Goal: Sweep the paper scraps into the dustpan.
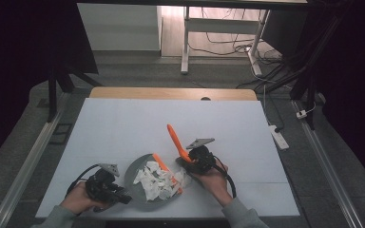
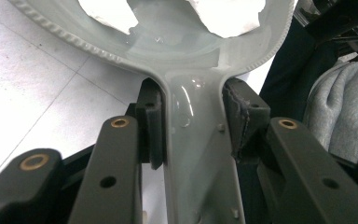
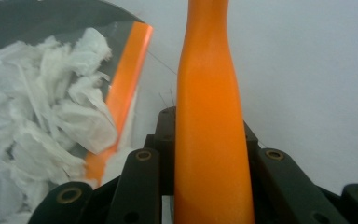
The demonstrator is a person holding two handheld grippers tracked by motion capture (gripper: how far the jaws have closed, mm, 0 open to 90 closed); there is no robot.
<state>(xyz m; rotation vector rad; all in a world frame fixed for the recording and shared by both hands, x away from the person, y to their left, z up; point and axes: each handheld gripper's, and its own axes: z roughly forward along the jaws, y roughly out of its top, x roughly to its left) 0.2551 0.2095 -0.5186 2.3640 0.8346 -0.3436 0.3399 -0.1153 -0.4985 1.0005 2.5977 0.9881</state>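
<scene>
On one dustpan (image 1: 142, 183), many paper scraps (image 1: 159, 180).

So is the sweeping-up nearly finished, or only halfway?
Nearly finished, it seems. Done: the torn paper scraps lie heaped in the grey dustpan. In hand: the left gripper clamps the pan's handle, and the right gripper holds the orange brush at the pan's orange lip. Left: probably only emptying the pan.

The high view is dim at its dark left and right margins, while the white desk (image 1: 123, 128) is evenly lit from above with only faint shadows. Glare streaks the glossy grey dustpan (image 2: 186, 42) in the left gripper view. The orange handle (image 3: 212, 140) looms soft and unfocused nearby.
</scene>
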